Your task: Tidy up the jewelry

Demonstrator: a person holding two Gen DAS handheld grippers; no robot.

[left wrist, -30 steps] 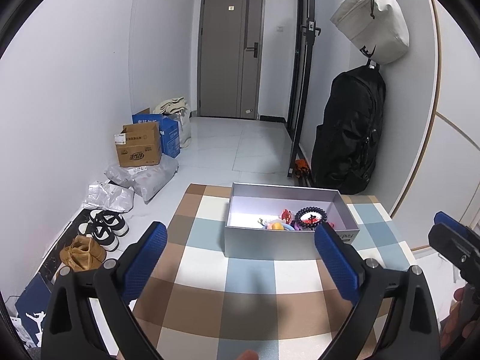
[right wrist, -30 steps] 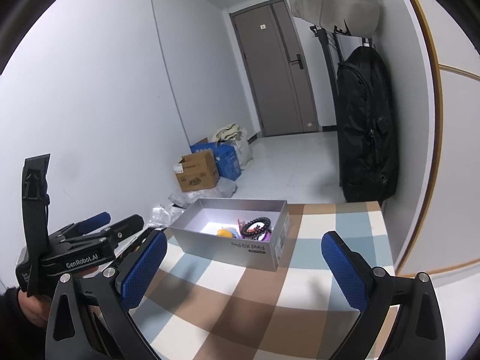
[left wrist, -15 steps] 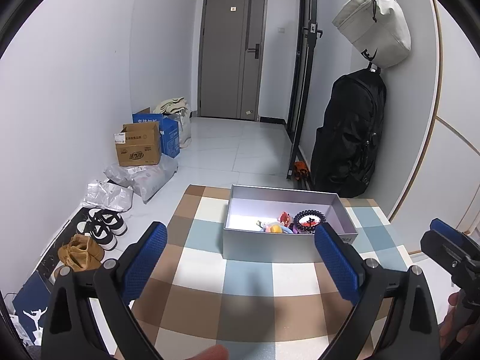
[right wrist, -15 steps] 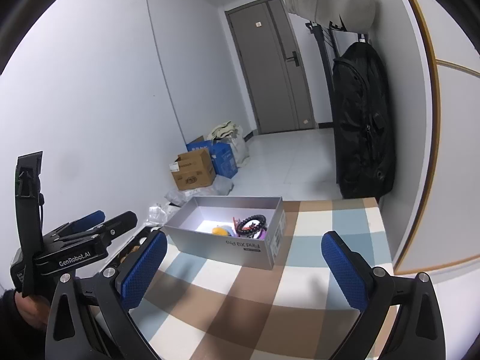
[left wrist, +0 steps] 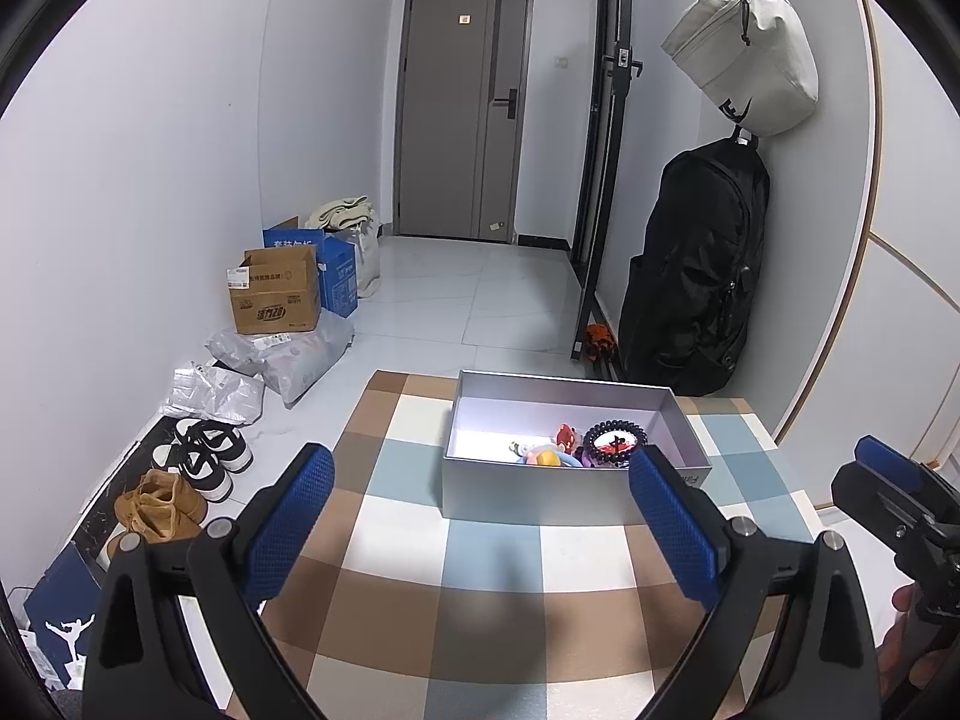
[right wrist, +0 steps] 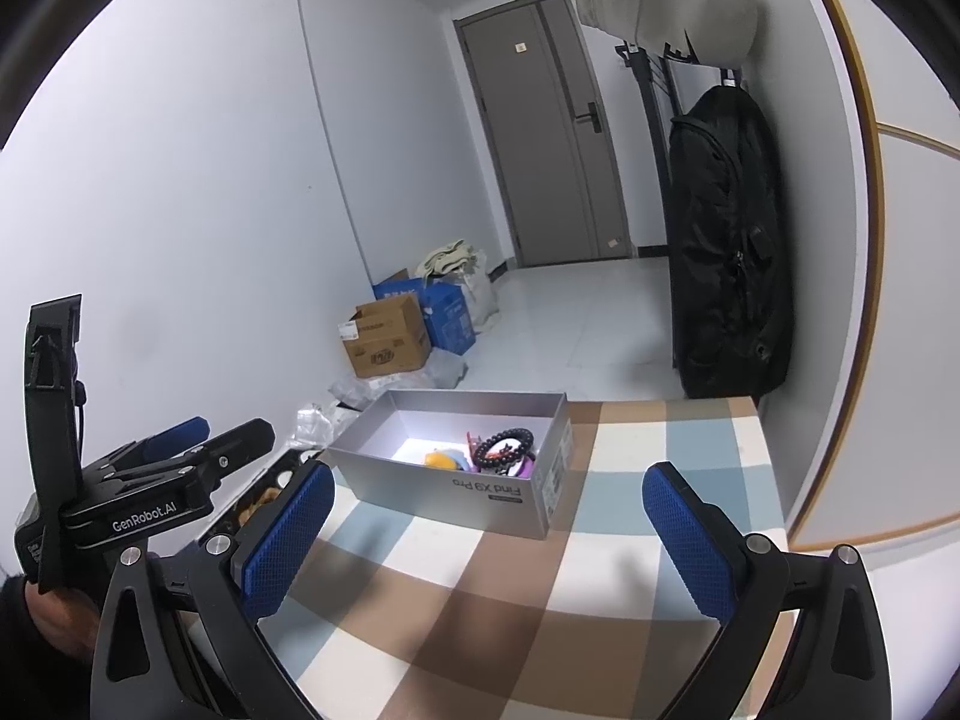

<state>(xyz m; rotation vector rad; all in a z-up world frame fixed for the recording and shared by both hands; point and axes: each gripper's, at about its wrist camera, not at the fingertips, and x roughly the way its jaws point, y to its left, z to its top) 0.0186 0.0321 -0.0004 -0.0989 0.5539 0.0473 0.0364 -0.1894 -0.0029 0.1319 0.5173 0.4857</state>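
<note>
A grey open box stands at the far end of the checked tablecloth. In it lie a black bead bracelet, a red charm and a yellow and blue piece. The box and the bracelet also show in the right wrist view. My left gripper is open and empty, held above the cloth short of the box. My right gripper is open and empty, to the right of the left one and short of the box.
Beyond the table's far edge is a tiled floor with cardboard boxes, plastic parcels and shoes on the left. A black backpack and a white bag hang on the right wall.
Both grippers have drawn back a little from the box and risen slightly. Their jaws have stayed open. Nothing in the box has moved.
</note>
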